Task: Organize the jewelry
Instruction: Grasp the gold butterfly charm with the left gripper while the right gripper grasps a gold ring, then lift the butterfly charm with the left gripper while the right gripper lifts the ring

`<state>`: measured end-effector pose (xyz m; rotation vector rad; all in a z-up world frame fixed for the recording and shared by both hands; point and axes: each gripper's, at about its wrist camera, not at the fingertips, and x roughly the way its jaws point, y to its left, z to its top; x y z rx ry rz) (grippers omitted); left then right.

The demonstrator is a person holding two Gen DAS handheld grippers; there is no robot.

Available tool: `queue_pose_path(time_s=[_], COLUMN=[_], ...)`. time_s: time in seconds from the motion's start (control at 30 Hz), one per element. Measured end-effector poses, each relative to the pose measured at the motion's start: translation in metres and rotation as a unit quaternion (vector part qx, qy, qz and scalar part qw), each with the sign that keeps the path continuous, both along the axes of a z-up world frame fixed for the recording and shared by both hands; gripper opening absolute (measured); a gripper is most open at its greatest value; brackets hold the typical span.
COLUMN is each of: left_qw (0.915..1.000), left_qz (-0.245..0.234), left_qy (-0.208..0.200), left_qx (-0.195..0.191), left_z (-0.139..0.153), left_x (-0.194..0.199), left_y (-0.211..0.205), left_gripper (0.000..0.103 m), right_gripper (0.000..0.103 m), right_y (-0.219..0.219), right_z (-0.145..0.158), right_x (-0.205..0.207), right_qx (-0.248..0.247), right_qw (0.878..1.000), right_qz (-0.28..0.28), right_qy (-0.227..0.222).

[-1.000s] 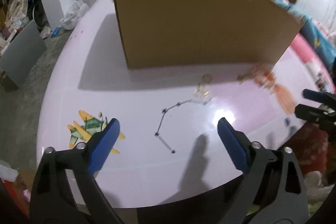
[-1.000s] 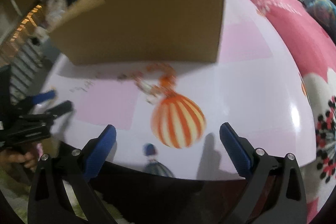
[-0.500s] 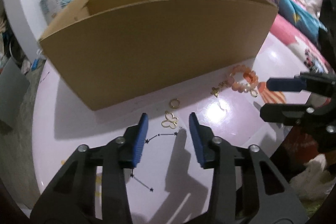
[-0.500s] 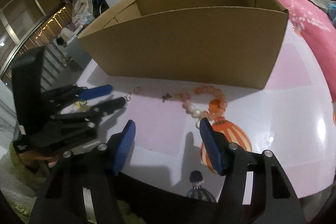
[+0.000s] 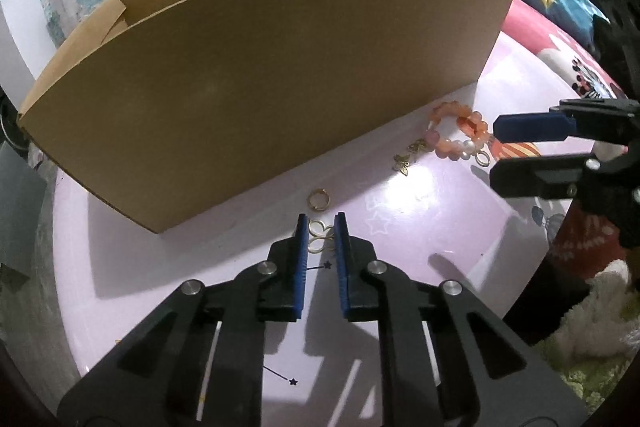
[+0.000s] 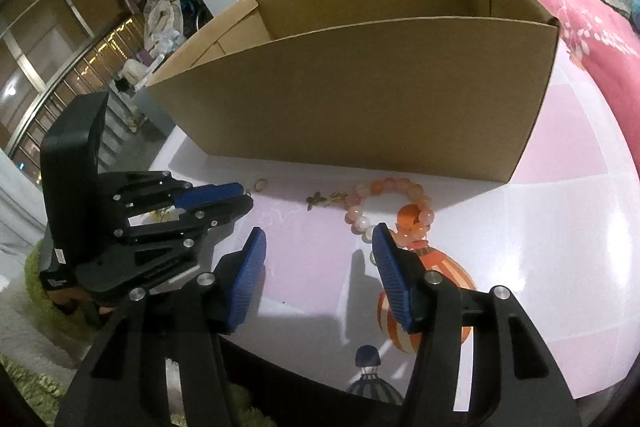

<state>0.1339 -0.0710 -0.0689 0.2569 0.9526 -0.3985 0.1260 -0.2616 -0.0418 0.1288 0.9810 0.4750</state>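
A gold butterfly-shaped piece (image 5: 319,235) lies on the pink table (image 5: 420,227), between the narrowed blue fingers of my left gripper (image 5: 320,223); I cannot tell whether the pads touch it. A gold ring (image 5: 318,199) lies just beyond it. A small bronze charm (image 5: 408,157) and a peach bead bracelet (image 5: 456,135) lie further right, in front of the open cardboard box (image 5: 260,67). My right gripper (image 6: 318,237) is open, its right finger by the bracelet (image 6: 390,205). The left gripper (image 6: 216,201) shows at the left of the right wrist view.
The box (image 6: 360,87) fills the far side of the table. A hot-air balloon print (image 6: 424,291) marks the table near its front edge. A pink bedspread (image 6: 580,11) lies to the right, green rug (image 6: 36,307) below the table edge.
Both grippers moved forward and down toward the jewelry. My left gripper's fingers narrowed from wide open to close around the butterfly piece. My right gripper's fingers narrowed somewhat.
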Motion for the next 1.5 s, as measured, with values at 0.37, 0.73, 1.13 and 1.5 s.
queue_pose_path(time_s=[0.37,0.73,1.13,1.5], left_qw=[1.0000,0.9999,0.9998,0.9986], left_qz=[0.001,-0.004,-0.007,0.003], left_qy=[0.000,0.006,0.009,-0.009], left_qx=[-0.005,-0.010,-0.019,-0.052], left_z=[0.000,-0.001,-0.001,0.012], left_x=[-0.008,-0.016,-0.021,-0.033], left_y=[-0.003,0.001,0.004,0.009], left_gripper=[0.000,0.000,0.000,0.008], right_gripper=[0.054,0.032,0.011,0.011], right_y=[-0.007,0.010,0.026,0.014], right_z=[-0.006,-0.018,-0.019,-0.019], right_x=[-0.004,0.008,0.009,0.006], right_qx=[-0.023,-0.077,-0.148,-0.106], right_qw=[1.000,0.997,0.989,0.994], right_qz=[-0.007,-0.004,0.009,0.003], right_qy=[0.012,0.017,-0.009,-0.001])
